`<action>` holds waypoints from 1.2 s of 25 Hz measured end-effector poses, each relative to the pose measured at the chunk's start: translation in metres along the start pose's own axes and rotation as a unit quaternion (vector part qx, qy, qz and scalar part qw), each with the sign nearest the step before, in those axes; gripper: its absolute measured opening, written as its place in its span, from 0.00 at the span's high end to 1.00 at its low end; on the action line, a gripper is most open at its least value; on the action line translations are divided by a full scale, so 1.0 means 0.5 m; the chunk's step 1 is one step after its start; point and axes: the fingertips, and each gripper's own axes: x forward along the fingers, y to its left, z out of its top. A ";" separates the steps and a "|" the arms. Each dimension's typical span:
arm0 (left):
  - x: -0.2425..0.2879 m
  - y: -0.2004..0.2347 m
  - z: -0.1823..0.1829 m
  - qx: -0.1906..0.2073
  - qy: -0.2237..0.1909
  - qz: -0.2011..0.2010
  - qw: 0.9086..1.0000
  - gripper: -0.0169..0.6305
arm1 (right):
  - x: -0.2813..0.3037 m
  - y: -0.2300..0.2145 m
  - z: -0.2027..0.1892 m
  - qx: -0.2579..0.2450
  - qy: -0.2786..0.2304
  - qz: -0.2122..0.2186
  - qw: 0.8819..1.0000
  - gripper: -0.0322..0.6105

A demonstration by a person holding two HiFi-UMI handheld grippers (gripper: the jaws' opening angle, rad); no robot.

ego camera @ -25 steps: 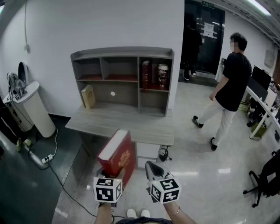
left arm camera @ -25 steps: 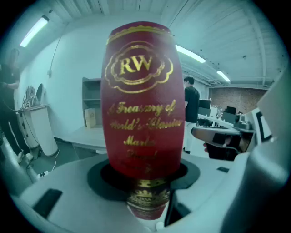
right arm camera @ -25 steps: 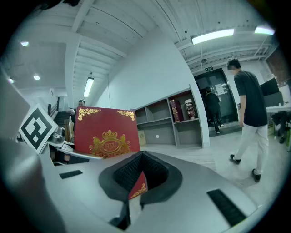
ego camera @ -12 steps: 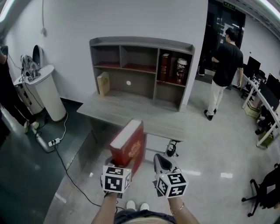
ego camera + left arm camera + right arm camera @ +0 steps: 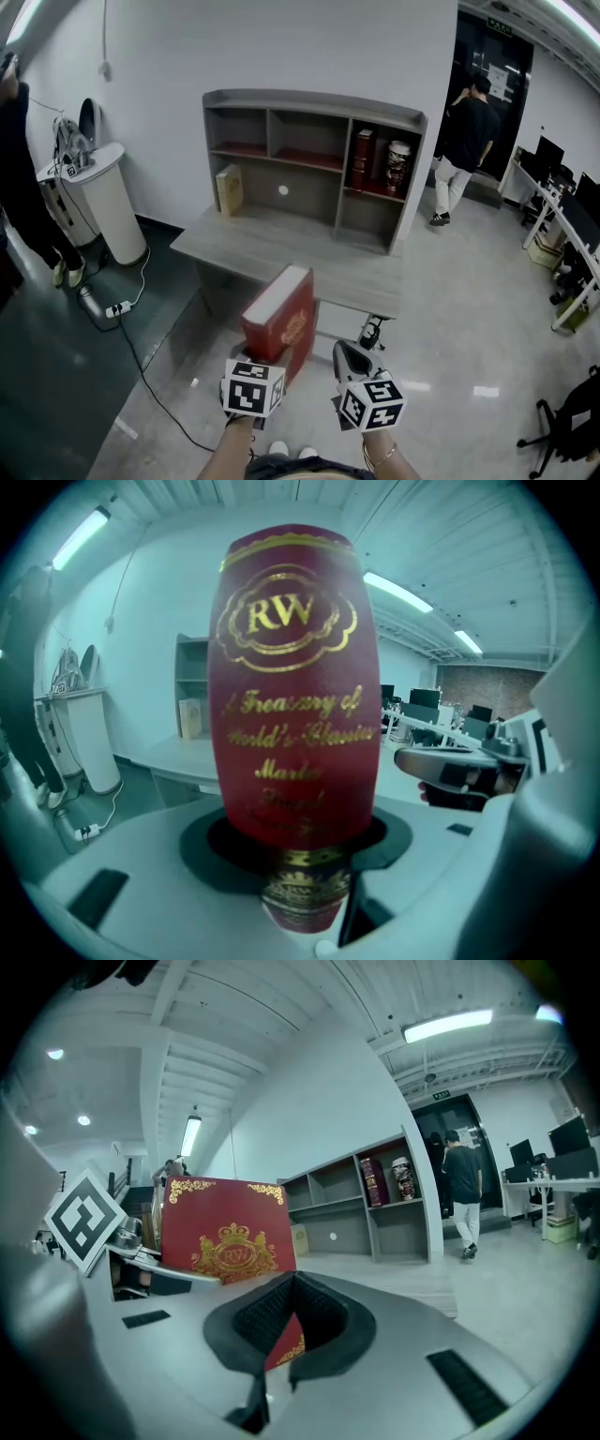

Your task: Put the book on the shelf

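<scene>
While the left gripper (image 5: 266,360) pinches the lower end of the red book (image 5: 280,315), its jaws spread wide and pressing on the covers, the book stands upright in the air with its gilt spine facing that gripper's camera. From the head view the book hangs over the floor, just in front of the grey desk (image 5: 281,255), well apart from the shelf (image 5: 313,101) that sits at the desk's back against the white wall. The right gripper (image 5: 348,353) hovers just beside the book on its right, jaws pressed together with nothing between them. On the shelf, the right column holds dark red books (image 5: 364,159) and a jar (image 5: 398,167) side by side, and a tan book (image 5: 229,190) leans at the left of the wide lower bay. A white bin (image 5: 105,212) stands left of the desk, with a power strip (image 5: 116,307) on the dark floor near it. One person (image 5: 462,141) walks at the doorway beyond the shelf.
</scene>
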 end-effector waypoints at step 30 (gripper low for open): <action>0.097 0.055 0.097 0.004 -0.015 0.041 0.999 0.62 | 0.128 -0.059 0.041 -0.040 0.019 0.016 0.999 0.94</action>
